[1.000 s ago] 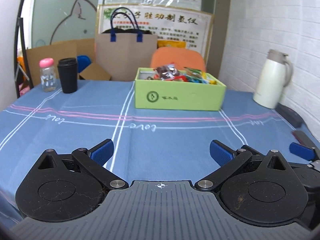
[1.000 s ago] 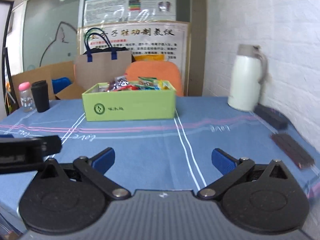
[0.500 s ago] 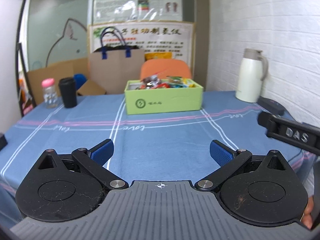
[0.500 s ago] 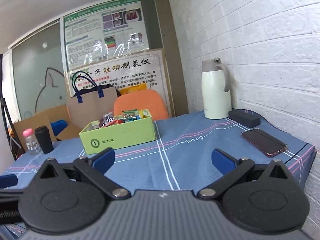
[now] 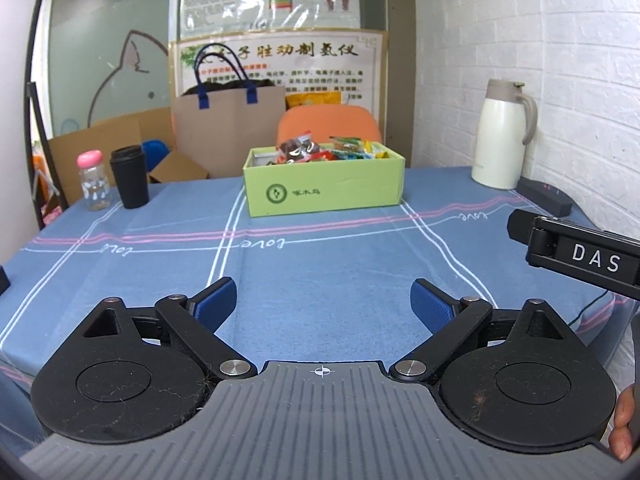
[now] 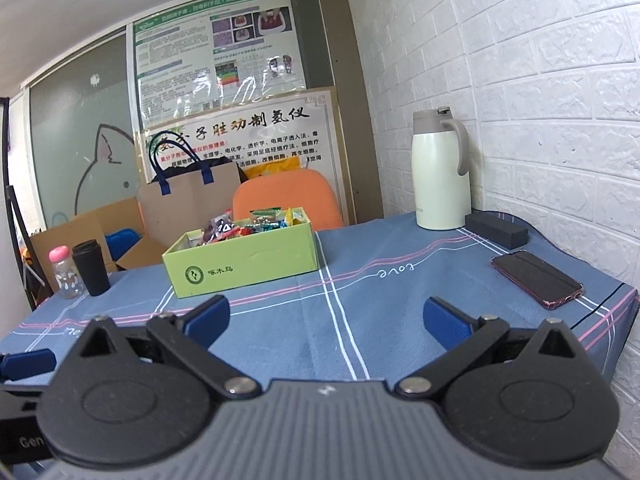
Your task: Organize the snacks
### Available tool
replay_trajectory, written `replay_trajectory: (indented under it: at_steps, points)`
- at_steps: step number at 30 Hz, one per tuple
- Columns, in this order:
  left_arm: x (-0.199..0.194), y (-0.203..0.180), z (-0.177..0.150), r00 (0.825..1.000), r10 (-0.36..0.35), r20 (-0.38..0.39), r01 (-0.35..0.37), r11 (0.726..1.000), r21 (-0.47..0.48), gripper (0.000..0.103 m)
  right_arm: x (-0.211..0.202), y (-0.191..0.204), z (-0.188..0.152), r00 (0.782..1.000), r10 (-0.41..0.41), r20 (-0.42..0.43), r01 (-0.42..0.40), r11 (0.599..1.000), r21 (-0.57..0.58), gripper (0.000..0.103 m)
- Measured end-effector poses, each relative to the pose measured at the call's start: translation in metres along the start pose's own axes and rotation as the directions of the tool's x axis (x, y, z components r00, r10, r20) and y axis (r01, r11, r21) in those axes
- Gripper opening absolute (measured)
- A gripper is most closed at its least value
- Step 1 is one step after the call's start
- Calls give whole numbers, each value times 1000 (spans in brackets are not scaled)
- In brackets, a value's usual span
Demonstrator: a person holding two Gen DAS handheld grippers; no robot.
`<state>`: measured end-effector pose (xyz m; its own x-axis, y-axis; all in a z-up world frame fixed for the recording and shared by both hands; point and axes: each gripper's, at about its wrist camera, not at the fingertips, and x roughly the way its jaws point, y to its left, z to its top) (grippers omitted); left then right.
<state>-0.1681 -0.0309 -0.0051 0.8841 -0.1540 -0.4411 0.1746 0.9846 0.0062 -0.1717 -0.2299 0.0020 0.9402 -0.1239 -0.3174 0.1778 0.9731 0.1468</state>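
both handheld grippers hover low over the near edge of the blue tablecloth [image 5: 320, 264], tilted slightly down toward the green snack box [image 5: 324, 188] at the table's far middle. the left gripper [image 5: 323, 306] is closing, nothing between its jaws. the right gripper [image 6: 326, 320] stands wide and empty, a phone [image 6: 536, 279] off to its right.

A: What stood on the table?
B: One green box [image 5: 324, 188], one flask [image 5: 502, 136], one black cup [image 5: 129, 178], one pink-capped bottle [image 5: 94, 182].
A: And phones?
B: One phone [image 6: 536, 278], one dark case [image 6: 496, 230].
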Motion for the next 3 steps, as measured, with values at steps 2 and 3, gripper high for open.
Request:
replay_trajectory:
  at_steps: [2, 3]
  points:
    - [2, -2, -2, 1000, -1, -5, 1, 1000, 6, 81, 1, -1, -1, 1000, 0, -3, 0, 1000, 0, 102]
    - [3, -3, -2, 1000, -1, -11, 1, 1000, 3, 81, 2, 0, -2, 1000, -1, -6, 1, 1000, -1, 102]
